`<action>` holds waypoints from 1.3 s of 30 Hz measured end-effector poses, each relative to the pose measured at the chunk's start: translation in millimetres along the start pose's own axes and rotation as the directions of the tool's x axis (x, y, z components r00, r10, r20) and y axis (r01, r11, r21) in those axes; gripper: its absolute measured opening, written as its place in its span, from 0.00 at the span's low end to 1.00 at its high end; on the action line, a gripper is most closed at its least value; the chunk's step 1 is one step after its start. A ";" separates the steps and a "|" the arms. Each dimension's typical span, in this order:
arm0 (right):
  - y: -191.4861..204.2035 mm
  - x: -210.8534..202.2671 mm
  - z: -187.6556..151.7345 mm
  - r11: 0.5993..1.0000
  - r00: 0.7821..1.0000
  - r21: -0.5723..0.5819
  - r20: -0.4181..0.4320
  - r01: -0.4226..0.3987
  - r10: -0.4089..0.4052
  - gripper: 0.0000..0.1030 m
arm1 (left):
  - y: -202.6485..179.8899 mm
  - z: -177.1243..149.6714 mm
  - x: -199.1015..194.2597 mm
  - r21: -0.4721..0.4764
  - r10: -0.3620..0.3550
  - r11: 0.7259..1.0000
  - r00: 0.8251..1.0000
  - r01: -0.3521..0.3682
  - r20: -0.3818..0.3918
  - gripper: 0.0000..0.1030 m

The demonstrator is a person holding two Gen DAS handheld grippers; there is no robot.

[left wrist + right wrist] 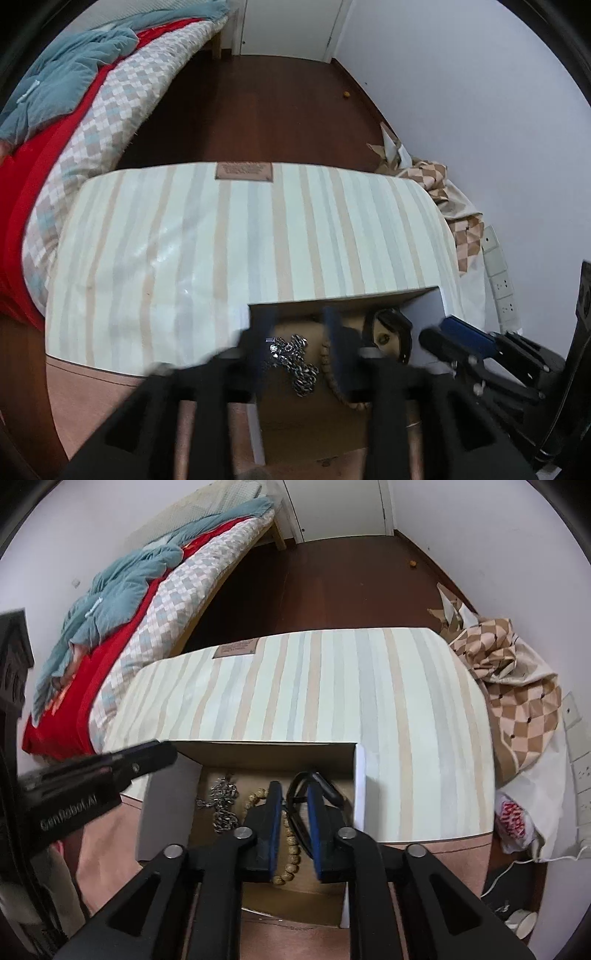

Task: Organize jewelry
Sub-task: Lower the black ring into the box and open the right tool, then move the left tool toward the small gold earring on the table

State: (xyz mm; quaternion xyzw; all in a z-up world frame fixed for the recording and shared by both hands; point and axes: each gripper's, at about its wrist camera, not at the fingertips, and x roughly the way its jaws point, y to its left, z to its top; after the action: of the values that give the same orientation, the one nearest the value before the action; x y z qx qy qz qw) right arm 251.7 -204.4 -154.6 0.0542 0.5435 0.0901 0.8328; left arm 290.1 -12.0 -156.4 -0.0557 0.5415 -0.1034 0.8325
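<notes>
An open cardboard box (207, 753) sits at the near edge of the striped surface (332, 686), and it holds the jewelry: a silver chain (295, 363), a string of wooden beads (290, 843) and a black item (314, 784) (hard to identify) side by side on its floor. The left claw (301, 334) hangs over the chain, jaws parted and gripping nothing. The right claw (293, 814) hangs over the beads, jaws narrowly apart, also empty.
</notes>
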 end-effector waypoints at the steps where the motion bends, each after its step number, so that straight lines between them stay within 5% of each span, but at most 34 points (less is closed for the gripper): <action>1: -0.6 -1.4 -0.8 1.000 1.000 0.005 0.001 -0.002 0.002 0.39 | 0.9 0.3 -3.2 -0.004 0.004 1.000 1.000 -0.004 0.012 0.69; 6: -9.3 -13.2 -10.9 0.999 1.000 0.038 0.018 0.021 -0.022 0.43 | 5.3 -0.1 -15.1 -0.014 0.042 0.999 0.998 -0.041 0.037 0.71; 9: -14.6 -21.8 -18.1 0.996 0.997 0.056 0.022 0.066 -0.067 0.47 | 9.6 -8.8 -19.5 -0.013 0.089 0.996 0.995 -0.088 0.044 0.87; 19: -15.5 -26.9 -50.2 0.977 0.977 0.004 -0.010 0.215 -0.215 0.97 | 22.3 -64.8 -19.6 -0.035 0.227 0.974 0.973 -0.226 0.041 1.00; 39: 23.0 -85.9 -84.3 0.958 0.954 0.016 0.093 0.285 -0.285 0.98 | 7.9 -105.6 -89.9 0.002 0.260 0.964 0.951 -0.264 0.170 1.00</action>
State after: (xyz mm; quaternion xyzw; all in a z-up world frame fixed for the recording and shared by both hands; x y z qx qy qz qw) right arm 138.8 -200.5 -107.3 -0.0194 0.5060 -0.0341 0.8616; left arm 159.3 18.6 -121.0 0.0187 0.4706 0.0064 0.8821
